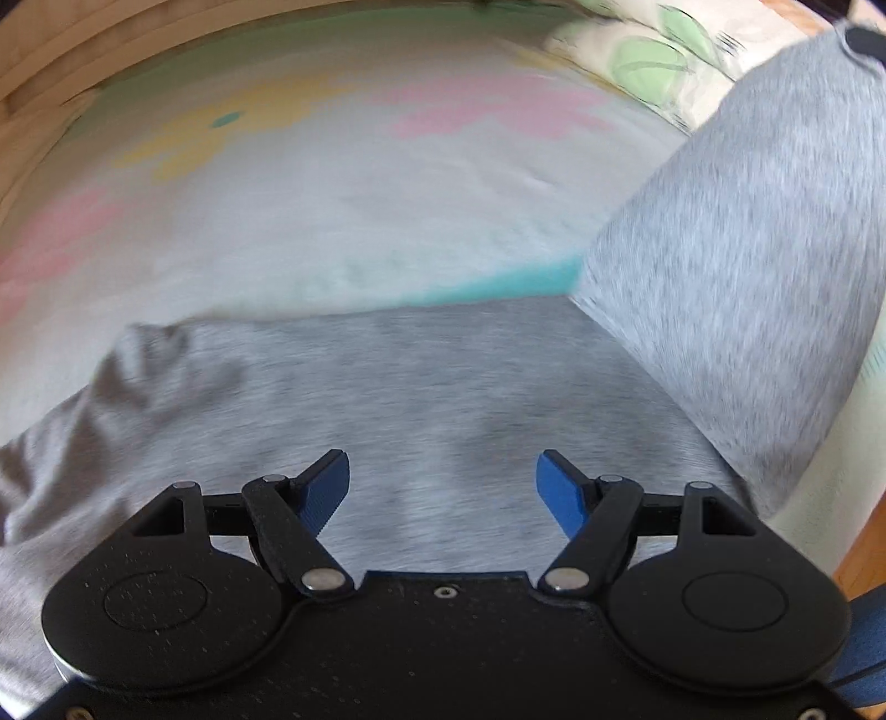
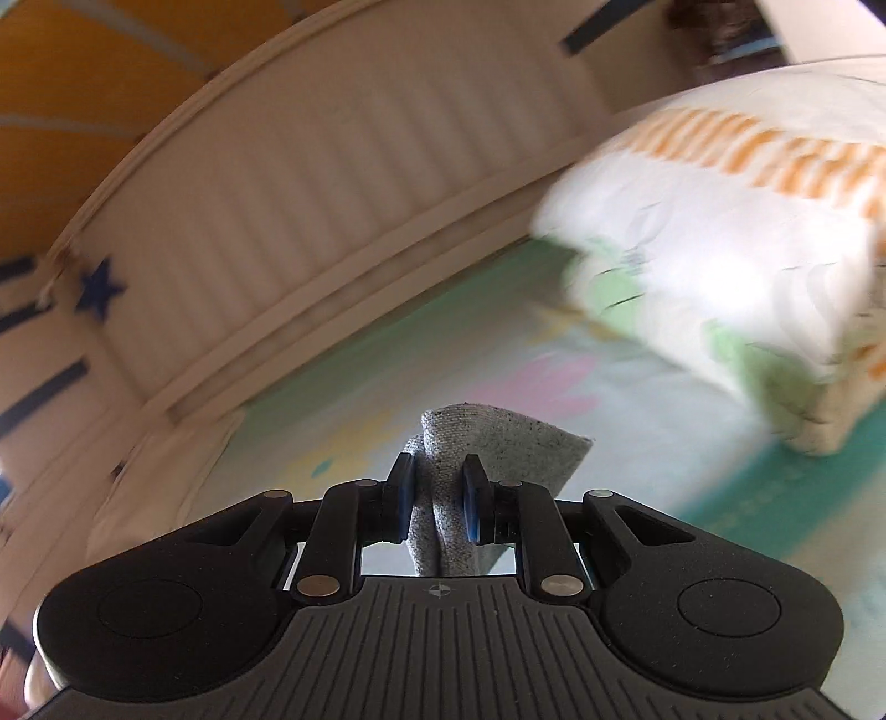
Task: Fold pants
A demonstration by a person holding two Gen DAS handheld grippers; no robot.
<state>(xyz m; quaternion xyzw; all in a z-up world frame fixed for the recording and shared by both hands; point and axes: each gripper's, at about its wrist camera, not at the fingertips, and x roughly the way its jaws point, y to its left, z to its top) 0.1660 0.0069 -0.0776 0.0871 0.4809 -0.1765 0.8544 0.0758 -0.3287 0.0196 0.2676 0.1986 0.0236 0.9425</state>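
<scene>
Grey pants point(image 1: 421, 387) lie across a pastel bedsheet point(image 1: 343, 221) in the left wrist view. One leg point(image 1: 747, 266) rises up to the upper right, where the right gripper's dark tip point(image 1: 866, 41) holds its end. My left gripper point(image 1: 443, 487) is open and empty, its blue pads just above the flat grey fabric. In the right wrist view my right gripper point(image 2: 439, 507) is shut on a bunched corner of the grey pants point(image 2: 498, 443), lifted above the bed.
A folded floral quilt point(image 2: 720, 266) with orange stripes sits on the bed at right, and also shows in the left wrist view point(image 1: 653, 55). A cream wooden bed frame point(image 2: 310, 221) runs along the far side. The bed's wooden edge point(image 1: 864, 559) is at right.
</scene>
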